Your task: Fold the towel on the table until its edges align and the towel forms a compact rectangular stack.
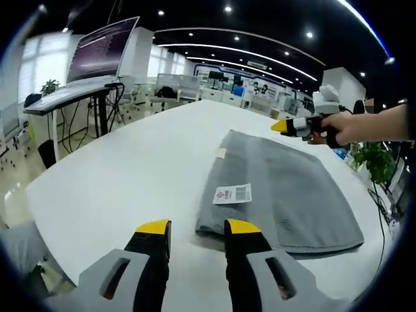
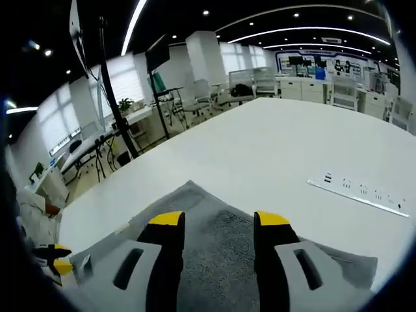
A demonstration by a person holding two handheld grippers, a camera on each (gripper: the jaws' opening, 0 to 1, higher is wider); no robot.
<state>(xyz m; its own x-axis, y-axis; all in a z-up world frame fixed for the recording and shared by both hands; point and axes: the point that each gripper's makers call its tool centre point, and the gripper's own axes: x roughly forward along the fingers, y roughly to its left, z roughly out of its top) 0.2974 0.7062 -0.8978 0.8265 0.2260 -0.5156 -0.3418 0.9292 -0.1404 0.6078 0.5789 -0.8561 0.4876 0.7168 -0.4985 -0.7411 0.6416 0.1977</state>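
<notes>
The grey towel [image 1: 279,188] lies flat on the white table [image 1: 130,169], already doubled over, its white label [image 1: 233,194] facing up near one edge. The left tool [image 1: 195,229] hovers by the near corner, jaws spread and empty. The right tool [image 2: 218,221] hangs above the far end, also spread. A further fold looks due: each tool would need to pinch a corner first.

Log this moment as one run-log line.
towel: grey, folded, flat on table | left gripper: open, at near edge | right gripper: open, above far end | label: facing up
</notes>
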